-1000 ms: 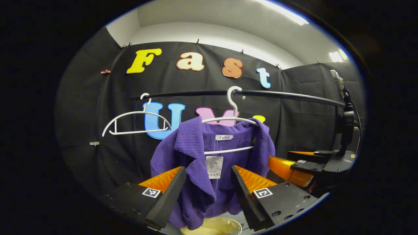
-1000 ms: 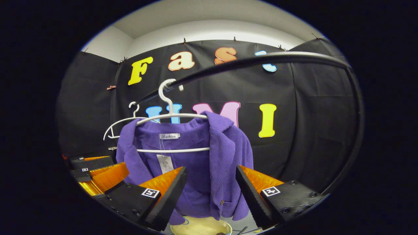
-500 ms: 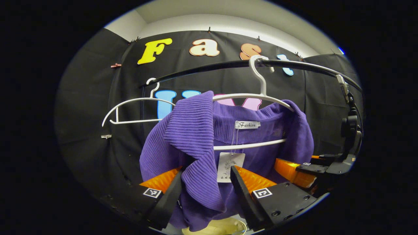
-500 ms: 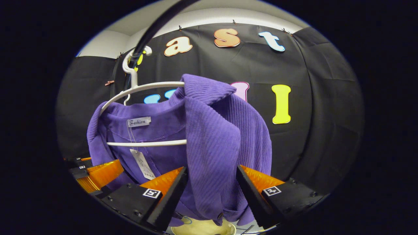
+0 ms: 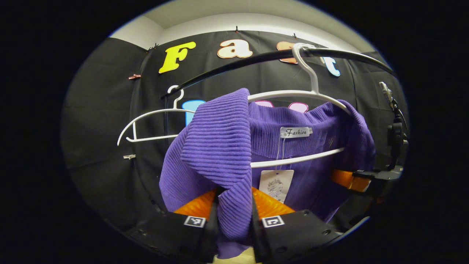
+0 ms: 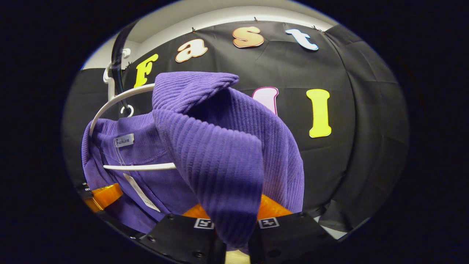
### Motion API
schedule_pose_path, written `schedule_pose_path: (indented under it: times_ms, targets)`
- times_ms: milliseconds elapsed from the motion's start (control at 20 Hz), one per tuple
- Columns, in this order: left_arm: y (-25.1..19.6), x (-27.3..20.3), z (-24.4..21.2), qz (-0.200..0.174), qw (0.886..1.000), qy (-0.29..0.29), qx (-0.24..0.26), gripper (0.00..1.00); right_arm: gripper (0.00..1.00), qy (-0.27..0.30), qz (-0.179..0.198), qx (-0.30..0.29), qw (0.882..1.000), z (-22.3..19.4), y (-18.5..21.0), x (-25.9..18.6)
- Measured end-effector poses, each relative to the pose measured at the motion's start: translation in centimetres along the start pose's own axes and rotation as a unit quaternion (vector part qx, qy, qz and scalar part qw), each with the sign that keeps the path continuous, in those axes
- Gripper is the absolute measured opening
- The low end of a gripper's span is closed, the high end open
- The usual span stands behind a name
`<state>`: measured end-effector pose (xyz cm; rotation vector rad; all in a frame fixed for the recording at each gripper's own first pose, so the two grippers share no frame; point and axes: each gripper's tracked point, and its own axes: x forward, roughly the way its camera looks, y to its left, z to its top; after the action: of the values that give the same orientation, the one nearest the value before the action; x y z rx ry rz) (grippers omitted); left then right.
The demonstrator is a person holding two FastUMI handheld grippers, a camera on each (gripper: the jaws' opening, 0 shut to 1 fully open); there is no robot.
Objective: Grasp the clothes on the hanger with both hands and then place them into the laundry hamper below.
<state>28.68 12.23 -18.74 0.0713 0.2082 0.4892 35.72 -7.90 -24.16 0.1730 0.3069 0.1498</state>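
Garment [image 5: 220,146] hangs on hanger [image 5: 293,96], which hooks over the rail [image 5: 234,64]. A second hanger [image 5: 146,126] hangs on the rail further left. Left gripper [image 5: 233,223] and right gripper [image 6: 234,234] each pinch a front panel below the hanger.

Left gripper [image 5: 234,229] and right gripper [image 6: 236,234]: black screwed bodies, square black-and-white marker tags, ribbed fingers

Left tool [image 5: 234,227] clamped on the purple cardigan [image 5: 220,154]; right tool [image 6: 236,234] clamped likewise, both raised.
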Motion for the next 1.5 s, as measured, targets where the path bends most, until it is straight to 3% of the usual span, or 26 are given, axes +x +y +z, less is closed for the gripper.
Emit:
schedule_pose_path:
  times_ms: [100, 150, 350, 550, 1000, 1300, 1350, 1400, 1450, 1500]
  targets:
    - [0.3, 0.1, 0.1, 0.013, 1.000, -0.001, 0.000, 0.14, 0.36, 0.003, 0.016, -0.002, 1.000, 0.1, -0.1, -0.8]
    - [0.3, 0.1, 0.2, 0.013, 1.000, -0.001, 0.001, 0.12, 0.36, 0.000, 0.025, -0.005, 1.000, 0.3, -0.3, -0.9]
    - [2.2, -0.7, 0.6, 0.031, 1.000, -0.003, 0.000, 0.12, 0.35, -0.007, 0.051, 0.027, 0.998, 1.5, -2.0, -3.1]
    - [3.4, -2.5, 1.3, 0.042, 0.999, -0.005, 0.016, 0.12, 0.36, -0.047, 0.036, 0.046, 0.997, 3.9, -4.7, -4.6]
    - [6.7, -5.7, 5.8, 0.102, 0.991, -0.069, 0.052, 0.12, 0.35, -0.141, 0.029, 0.080, 0.986, 9.1, -6.5, -5.3]
    - [9.6, -5.6, 8.8, 0.135, 0.983, -0.103, 0.069, 0.13, 0.36, -0.196, 0.009, 0.044, 0.980, 12.6, -7.3, -4.9]
    - [10.0, -5.3, 9.3, 0.137, 0.982, -0.110, 0.069, 0.12, 0.29, -0.202, 0.004, 0.037, 0.979, 13.0, -7.4, -4.7]
    - [10.3, -5.0, 9.8, 0.136, 0.981, -0.119, 0.072, 0.12, 0.36, -0.205, 0.000, 0.032, 0.978, 13.3, -7.3, -4.4]
    - [10.7, -4.5, 9.9, 0.136, 0.980, -0.127, 0.076, 0.12, 0.29, -0.204, 0.001, 0.031, 0.978, 13.3, -7.1, -4.0]
    - [11.1, -3.9, 9.9, 0.136, 0.979, -0.129, 0.081, 0.12, 0.29, -0.202, 0.004, 0.033, 0.979, 13.3, -6.7, -3.7]
